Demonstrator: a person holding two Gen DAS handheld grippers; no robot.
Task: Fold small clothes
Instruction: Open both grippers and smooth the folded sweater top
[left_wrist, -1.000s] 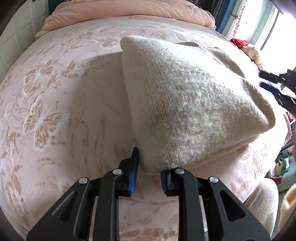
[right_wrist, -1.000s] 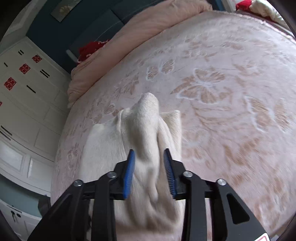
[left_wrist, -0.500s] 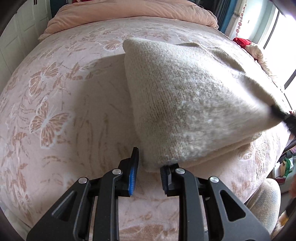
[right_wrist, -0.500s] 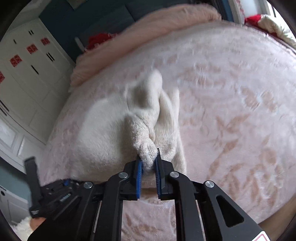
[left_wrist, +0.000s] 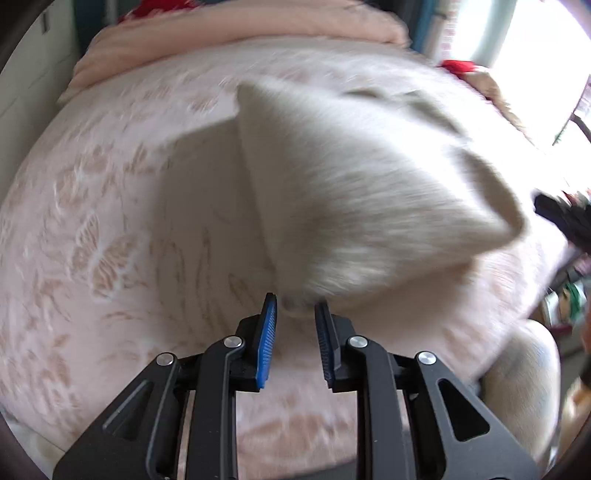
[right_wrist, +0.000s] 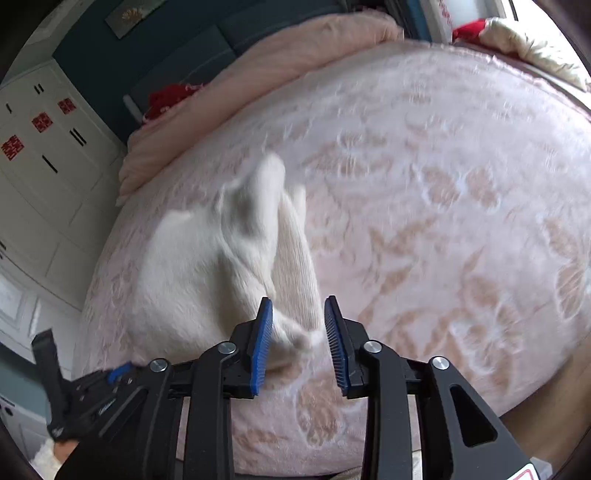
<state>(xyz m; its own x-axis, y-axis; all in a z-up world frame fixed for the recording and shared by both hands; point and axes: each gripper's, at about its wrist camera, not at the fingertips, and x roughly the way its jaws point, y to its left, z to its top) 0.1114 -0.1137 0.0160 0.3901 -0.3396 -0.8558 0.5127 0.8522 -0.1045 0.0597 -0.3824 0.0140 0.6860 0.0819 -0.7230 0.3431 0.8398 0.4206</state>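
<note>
The cream knitted sweater (left_wrist: 351, 192) lay partly folded on the bed (left_wrist: 110, 221). Both the left claw (left_wrist: 295, 325) and right claw (right_wrist: 298, 326) stood parted at its near corners, gripping nothing, probably letting the fold settle.

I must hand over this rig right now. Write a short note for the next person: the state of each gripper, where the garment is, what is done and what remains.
Left gripper: open, fingers on either side of the near corner of the cream knit garment, not clamped.
Right gripper: open, a fold of the garment lying loose between its fingers.
Garment: on the pink butterfly bedspread, bunched, one part raised; the frames are blurred.
Done: partly folded at most.
Left: grasp again, finish the fold, flatten it.
</note>
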